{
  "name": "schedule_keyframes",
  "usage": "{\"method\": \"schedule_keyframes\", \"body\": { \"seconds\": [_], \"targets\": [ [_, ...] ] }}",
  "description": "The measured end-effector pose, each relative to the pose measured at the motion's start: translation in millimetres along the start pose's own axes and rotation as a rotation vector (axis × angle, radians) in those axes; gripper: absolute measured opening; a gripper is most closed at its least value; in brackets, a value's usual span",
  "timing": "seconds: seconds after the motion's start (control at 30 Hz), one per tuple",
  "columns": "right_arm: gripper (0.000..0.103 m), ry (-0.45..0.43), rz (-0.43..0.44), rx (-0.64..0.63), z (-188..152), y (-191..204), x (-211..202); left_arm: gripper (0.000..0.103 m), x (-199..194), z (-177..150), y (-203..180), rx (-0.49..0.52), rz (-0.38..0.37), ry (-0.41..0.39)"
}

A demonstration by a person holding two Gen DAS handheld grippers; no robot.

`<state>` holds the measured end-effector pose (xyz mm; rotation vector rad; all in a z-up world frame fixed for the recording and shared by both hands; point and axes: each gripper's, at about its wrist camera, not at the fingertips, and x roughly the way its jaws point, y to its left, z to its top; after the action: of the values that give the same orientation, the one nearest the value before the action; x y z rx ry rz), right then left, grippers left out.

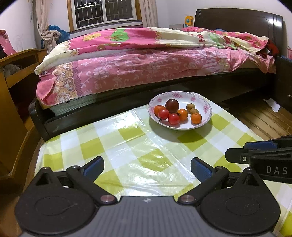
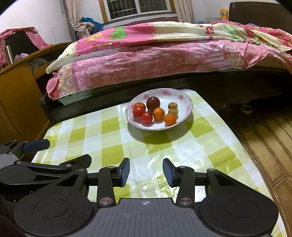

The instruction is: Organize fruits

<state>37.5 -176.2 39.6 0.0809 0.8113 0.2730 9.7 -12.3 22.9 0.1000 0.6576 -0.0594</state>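
Both your grippers hover empty at the near edge of a green-checked tablecloth (image 1: 127, 145); every fruit sits in one dish further back.

Your left gripper (image 1: 147, 166) gapes wide and your right gripper (image 2: 146, 171) is moderately open. Beyond, the floral dish (image 2: 184, 114) holds two red tomatoes (image 2: 146, 117), three oranges (image 2: 158, 113), two brown longans (image 2: 172, 105) and a dark purple fruit (image 2: 153, 103). This fits fruit already gathered or still awaiting sorting. Any pinch should be light, since they roll.

Warm indoor light falls from overhead; the window (image 1: 105, 13) is dark. Glare streaks the glossy tablecloth (image 2: 182, 145) just ahead of the fingers. The plate (image 2: 188, 109) casts a soft shadow toward them. Both views stay sharp, bowing strongly and darkening at the corners.
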Motion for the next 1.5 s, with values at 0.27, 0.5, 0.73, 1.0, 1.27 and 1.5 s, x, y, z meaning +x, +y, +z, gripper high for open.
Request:
{"method": "schedule_keyframes", "body": {
  "seconds": [0.27,0.5,0.73,1.0,1.27,1.5],
  "targets": [
    [0.038,0.014,-0.005,-0.001,-8.8,1.4,-6.2,0.103,-6.8,-6.4,-1.9,-0.001,-0.009,0.010],
    [0.038,0.029,-0.012,0.004,-14.6,3.5,-8.1,0.103,-10.0,-12.9,-3.6,-0.002,-0.008,0.017],
    [0.038,0.043,-0.014,0.008,-19.4,4.8,-9.8,0.103,-11.1,-17.6,-2.0,-0.010,0.001,0.028],
    [0.038,0.056,-0.004,0.000,-23.1,8.4,-9.2,0.103,-10.0,-23.5,0.9,-0.022,0.022,0.052],
    [0.038,0.076,-0.010,0.000,-27.7,8.8,-5.7,0.103,-5.9,-28.3,0.3,-0.027,0.022,0.083],
    [0.038,0.091,-0.010,0.001,-30.0,8.4,-2.5,0.103,-5.0,-31.3,-1.1,-0.015,0.035,0.094]
  ]
}}
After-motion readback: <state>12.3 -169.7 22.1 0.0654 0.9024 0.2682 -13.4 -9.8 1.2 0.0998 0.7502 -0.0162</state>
